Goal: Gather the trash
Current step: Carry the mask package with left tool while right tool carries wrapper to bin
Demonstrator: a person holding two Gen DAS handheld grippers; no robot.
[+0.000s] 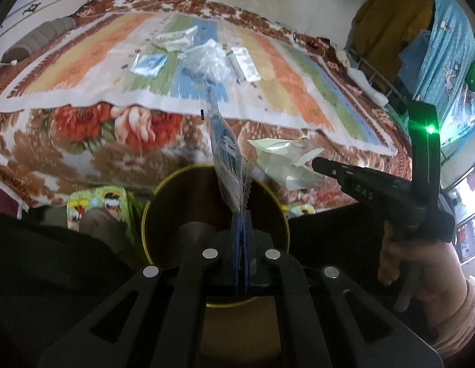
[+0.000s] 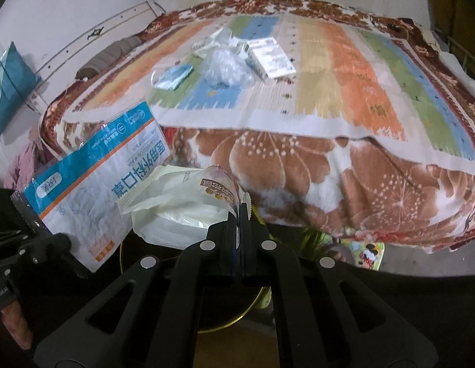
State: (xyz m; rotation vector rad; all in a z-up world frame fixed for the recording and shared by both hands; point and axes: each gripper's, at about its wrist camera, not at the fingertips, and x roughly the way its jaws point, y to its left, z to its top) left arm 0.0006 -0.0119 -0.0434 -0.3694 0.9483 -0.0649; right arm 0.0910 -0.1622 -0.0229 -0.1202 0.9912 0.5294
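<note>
Left gripper pinching mask packet over bin rim.

Two grippers are in play, the left gripper and the right gripper, each pinching one wrapper: a blue-and-white mask packet and a cream wrapper. One round bin with a yellow rim sits beneath them. On the bed's striped mat lie four more pieces: one white box, one clear crumpled bag, one blue packet, and one white wrapper toward the far edge.
</note>
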